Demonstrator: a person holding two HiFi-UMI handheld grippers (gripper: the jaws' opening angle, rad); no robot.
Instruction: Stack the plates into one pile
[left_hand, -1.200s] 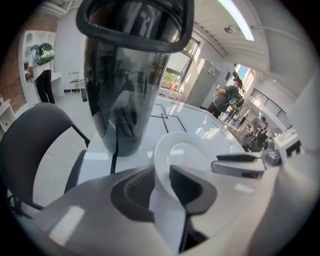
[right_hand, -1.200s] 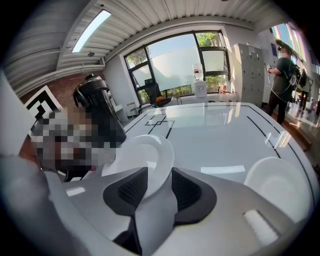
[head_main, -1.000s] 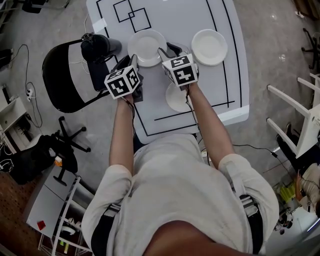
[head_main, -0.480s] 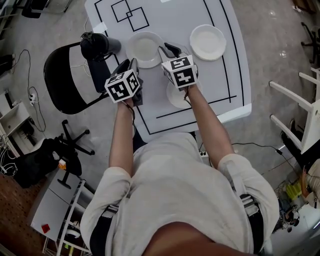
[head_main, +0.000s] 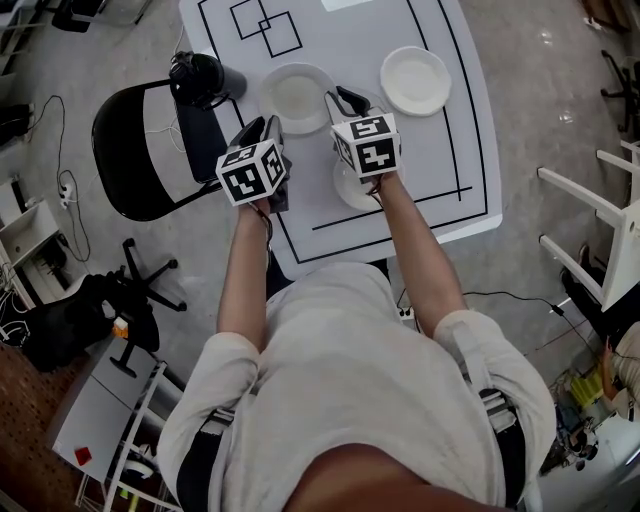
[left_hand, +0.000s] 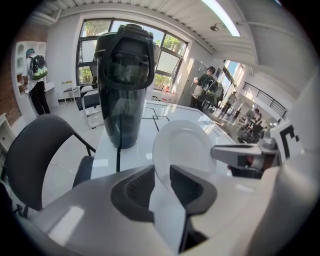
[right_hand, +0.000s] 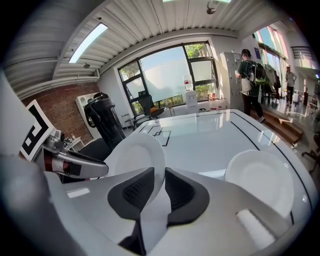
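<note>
Closing over the last moment, the right hand-held gripper (right_hand: 159, 172) now pinches the right rim of the middle plate (head_main: 298, 97); the left hand-held gripper (left_hand: 161, 170) grips its left rim, placed as before. The likely target, the near plate (head_main: 350, 190), lies on the tabletop (head_main: 440, 170) straight back toward the person, under the right wrist. Another plate (head_main: 414, 80) sits far right.

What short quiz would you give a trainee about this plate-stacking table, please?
1. How many white round plates lie on the white table?
2. True or false: the plates already form one pile.
3. What stands at the table edge nearest the black chair? A. a tall black lidded jug; B. a red kettle; C. a glass vase.
Key: 1. three; 2. false; 3. A.
</note>
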